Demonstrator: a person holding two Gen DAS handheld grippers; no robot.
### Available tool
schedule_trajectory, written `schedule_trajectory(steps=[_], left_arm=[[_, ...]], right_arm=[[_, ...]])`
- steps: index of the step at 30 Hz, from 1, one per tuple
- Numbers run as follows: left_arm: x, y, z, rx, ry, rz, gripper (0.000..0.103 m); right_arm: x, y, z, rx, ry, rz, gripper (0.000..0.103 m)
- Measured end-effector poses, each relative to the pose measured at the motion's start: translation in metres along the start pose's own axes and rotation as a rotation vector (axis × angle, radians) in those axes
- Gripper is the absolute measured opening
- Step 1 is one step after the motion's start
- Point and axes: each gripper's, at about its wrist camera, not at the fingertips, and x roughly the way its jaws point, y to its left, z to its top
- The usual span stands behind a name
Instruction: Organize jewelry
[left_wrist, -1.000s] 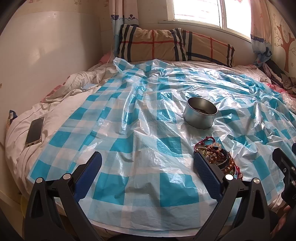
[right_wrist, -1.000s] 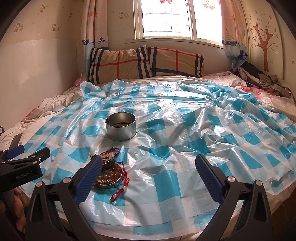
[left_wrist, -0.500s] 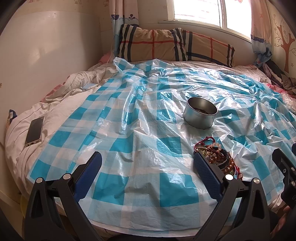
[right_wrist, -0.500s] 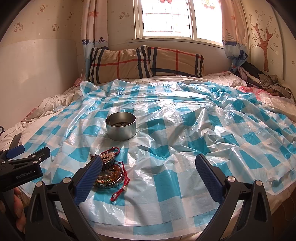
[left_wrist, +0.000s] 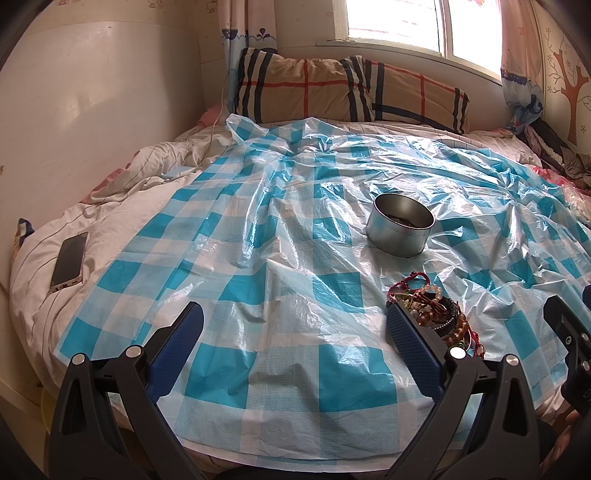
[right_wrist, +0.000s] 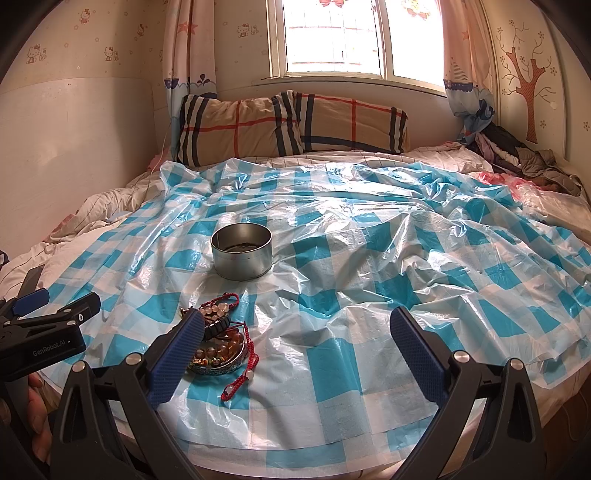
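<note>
Thin plastic sheet (right_wrist: 369, 295) in blue and white check, glossy, crinkled and partly see-through, over matt creased cloth bedding (left_wrist: 122, 214). Round tin (right_wrist: 242, 254) of smooth brushed metal with dull sheen; beside it a heap of bracelets (right_wrist: 221, 332): glossy translucent beads, red woven cord, dark braided band, piled in a shallow shiny metal dish (right_wrist: 218, 365). Gripper pads (right_wrist: 413, 347) of blue textured rubber-like material on matt black plastic frames with bright metal screw heads; striped pillow (right_wrist: 288, 125) of soft matt cloth; phone (left_wrist: 68, 260) smooth and glossy.
</note>
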Motion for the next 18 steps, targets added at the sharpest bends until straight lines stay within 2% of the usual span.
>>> schedule_trajectory(steps=[8, 12, 18], left_arm=[[0.000, 0.000, 0.000, 0.003, 0.002, -0.008, 0.096], [-0.005, 0.000, 0.000, 0.031, -0.004, -0.081, 0.096], [0.008, -0.010, 0.006, 0.083, 0.044, -0.151, 0.093]], right_arm=[[0.001, 0.007, -0.001, -0.004, -0.004, 0.005, 0.097], [-0.009, -0.001, 0.001, 0.013, -0.030, 0.007, 0.097], [0.003, 0.002, 0.000, -0.003, 0.057, 0.013, 0.097]])
